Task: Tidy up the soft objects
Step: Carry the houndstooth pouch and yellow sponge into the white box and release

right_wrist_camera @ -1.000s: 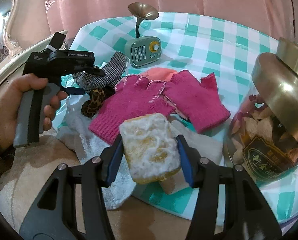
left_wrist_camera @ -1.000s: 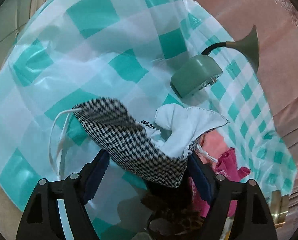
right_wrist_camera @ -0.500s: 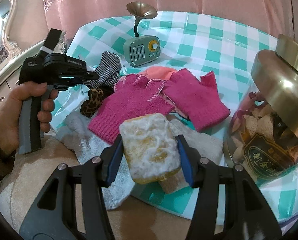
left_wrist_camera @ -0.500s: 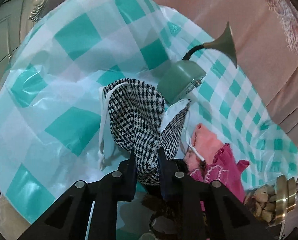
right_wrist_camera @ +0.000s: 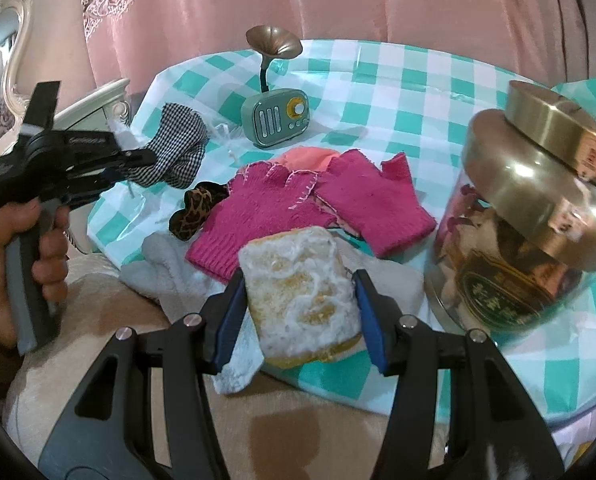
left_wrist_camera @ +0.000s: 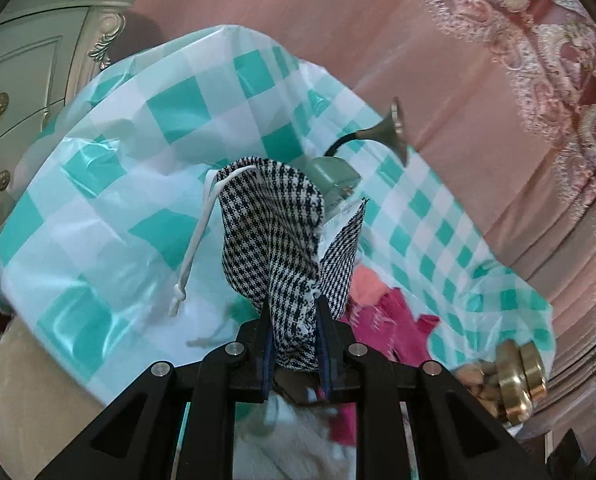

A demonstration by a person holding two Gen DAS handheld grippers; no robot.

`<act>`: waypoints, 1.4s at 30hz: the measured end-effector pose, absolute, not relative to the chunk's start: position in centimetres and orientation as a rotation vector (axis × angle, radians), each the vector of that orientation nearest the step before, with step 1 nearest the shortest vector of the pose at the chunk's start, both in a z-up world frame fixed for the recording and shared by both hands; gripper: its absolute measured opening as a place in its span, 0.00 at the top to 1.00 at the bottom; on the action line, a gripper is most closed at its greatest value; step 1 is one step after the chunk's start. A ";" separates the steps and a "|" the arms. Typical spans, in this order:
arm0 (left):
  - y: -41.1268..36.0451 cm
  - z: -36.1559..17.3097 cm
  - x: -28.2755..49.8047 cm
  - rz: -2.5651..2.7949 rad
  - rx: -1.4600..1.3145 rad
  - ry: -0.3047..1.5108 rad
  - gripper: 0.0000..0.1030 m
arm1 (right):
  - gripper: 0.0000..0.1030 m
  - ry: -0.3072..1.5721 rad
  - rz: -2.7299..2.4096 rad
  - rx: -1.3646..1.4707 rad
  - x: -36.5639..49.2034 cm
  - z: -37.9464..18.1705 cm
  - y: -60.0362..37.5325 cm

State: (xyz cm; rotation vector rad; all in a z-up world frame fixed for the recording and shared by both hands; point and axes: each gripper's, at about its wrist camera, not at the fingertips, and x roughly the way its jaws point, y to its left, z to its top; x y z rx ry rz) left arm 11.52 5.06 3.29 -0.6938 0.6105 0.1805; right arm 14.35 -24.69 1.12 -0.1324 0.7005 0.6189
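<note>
My left gripper [left_wrist_camera: 294, 332] has its jaws clenched on the lower edge of a houndstooth face mask [left_wrist_camera: 276, 236], which stands up from the grip clear of the surface [left_wrist_camera: 110, 220], its white ear loop [left_wrist_camera: 196, 240] dangling on the left side. In the right wrist view that mask [right_wrist_camera: 176, 150] hangs from the left gripper [right_wrist_camera: 138, 160], which a hand [right_wrist_camera: 30, 240] holds above the near left part of the checked tablecloth.

My right gripper [right_wrist_camera: 300, 312] is grasping a yellow-and-white sponge [right_wrist_camera: 302, 296], the jaws pressing on its two sides, and holds it above the front edge of the surface.

On the cloth lie two pink gloves [right_wrist_camera: 298, 208] side by side, with a peach cloth [right_wrist_camera: 306, 158] peeking out behind them. A leopard-print scrunchie [right_wrist_camera: 194, 210] lies just left of the gloves, and a white towel [right_wrist_camera: 166, 272] sits at the near edge beneath the sponge. A small green radio [right_wrist_camera: 276, 120] with a brass horn stands behind the gloves. A glass jar with a brass lid [right_wrist_camera: 538, 200] stands at the right.
</note>
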 end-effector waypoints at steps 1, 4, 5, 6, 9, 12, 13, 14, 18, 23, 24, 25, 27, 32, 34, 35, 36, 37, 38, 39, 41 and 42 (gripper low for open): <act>4.7 3.4 11.2 0.173 -0.695 0.604 0.82 | 0.45 0.698 0.616 -0.130 14.0 1.3 -24.9; 4.2 3.6 9.4 0.136 -0.726 0.587 0.82 | 0.45 0.693 0.610 -0.125 13.5 1.6 -25.3; 4.0 3.6 8.8 0.128 -0.739 0.583 0.82 | 0.45 0.691 0.607 -0.119 13.2 1.8 -25.5; 3.8 3.5 8.3 0.123 -0.746 0.580 0.82 | 0.45 0.691 0.604 -0.115 13.1 1.9 -25.7; 2.6 3.8 7.2 0.087 -0.744 0.581 0.82 | 0.45 0.690 0.594 -0.099 12.5 2.3 -26.3; 1.0 4.3 6.6 0.050 -0.719 0.583 0.82 | 0.45 0.686 0.583 -0.080 11.8 2.6 -27.0; 0.5 4.4 6.5 0.040 -0.712 0.585 0.82 | 0.45 0.686 0.579 -0.076 11.7 2.7 -27.2; -0.1 4.5 6.3 0.028 -0.704 0.588 0.82 | 0.45 0.685 0.568 -0.071 11.5 2.8 -27.5; -2.4 4.7 5.6 -0.013 -0.679 0.606 0.82 | 0.45 0.682 0.532 -0.038 10.8 3.4 -28.9; -4.9 5.0 5.0 -0.061 -0.649 0.624 0.82 | 0.45 0.683 0.501 -0.004 9.7 4.0 -31.0; -5.3 5.1 4.9 -0.071 -0.645 0.625 0.82 | 0.45 0.683 0.496 0.001 9.5 4.1 -31.4; -5.9 5.3 4.8 -0.086 -0.635 0.628 0.83 | 0.45 0.684 0.489 0.007 9.3 4.2 -31.9; -7.2 5.5 4.6 -0.112 -0.621 0.634 0.82 | 0.45 0.682 0.474 0.023 8.7 4.5 -33.0; -11.5 6.0 4.4 -0.211 -0.559 0.658 0.82 | 0.45 0.676 0.419 0.054 7.4 5.1 -36.6; -13.0 6.2 4.4 -0.241 -0.534 0.666 0.83 | 0.45 0.678 0.381 0.077 7.2 5.2 -38.6; -14.1 6.4 4.4 -0.261 -0.519 0.672 0.83 | 0.45 0.678 0.364 0.088 7.0 5.2 -39.6; -14.7 6.4 4.4 -0.270 -0.511 0.675 0.83 | 0.45 0.677 0.343 0.099 7.0 5.3 -40.6; -15.6 6.5 4.5 -0.286 -0.499 0.680 0.83 | 0.45 0.677 0.325 0.108 6.9 5.3 -41.6; -16.6 6.6 4.4 -0.305 -0.485 0.686 0.82 | 0.45 0.678 0.299 0.123 6.8 5.3 -42.9; -17.4 6.7 4.4 -0.320 -0.472 0.691 0.82 | 0.45 0.679 0.280 0.134 6.8 5.4 -43.9; -19.4 6.7 4.6 -0.354 -0.440 0.706 0.82 | 0.45 0.677 0.240 0.155 6.8 5.4 -45.9; -20.3 6.8 4.7 -0.370 -0.426 0.712 0.82 | 0.45 0.674 0.219 0.165 6.8 5.5 -46.9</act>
